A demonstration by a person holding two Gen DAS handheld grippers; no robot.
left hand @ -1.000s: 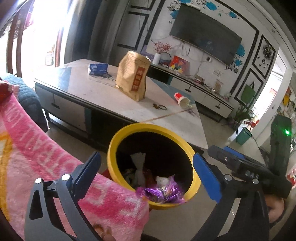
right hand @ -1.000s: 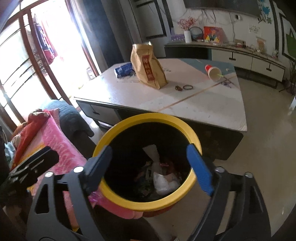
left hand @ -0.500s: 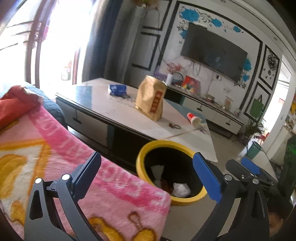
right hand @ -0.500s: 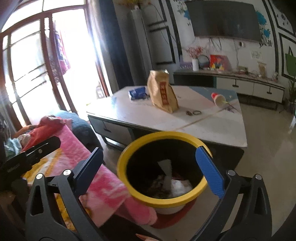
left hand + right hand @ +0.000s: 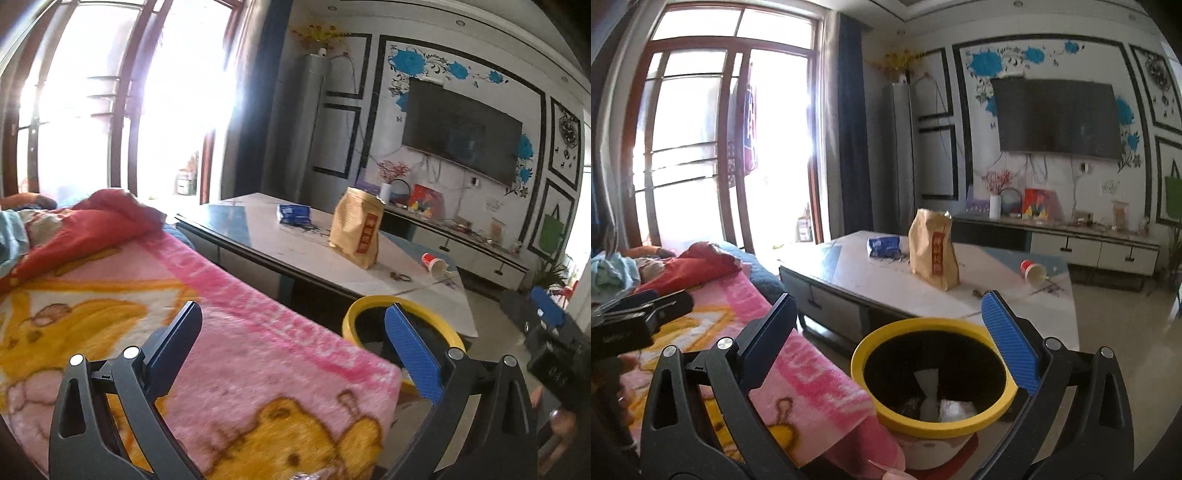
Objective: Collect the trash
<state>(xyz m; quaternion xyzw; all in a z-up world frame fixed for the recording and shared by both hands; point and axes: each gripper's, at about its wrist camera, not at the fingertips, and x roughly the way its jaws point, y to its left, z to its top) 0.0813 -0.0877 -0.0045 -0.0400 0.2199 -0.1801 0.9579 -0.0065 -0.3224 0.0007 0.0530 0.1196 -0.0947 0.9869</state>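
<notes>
My left gripper and right gripper both hang with jaws spread wide, holding nothing. The yellow-rimmed bin stands on the floor between the pink blanket's edge and the table, trash inside. Bare floor lies to the right.

No text can be read with certainty. A red label with yellowish characters is borne by the brown paper bag, but the characters are blurred beyond reading in both views.
</notes>
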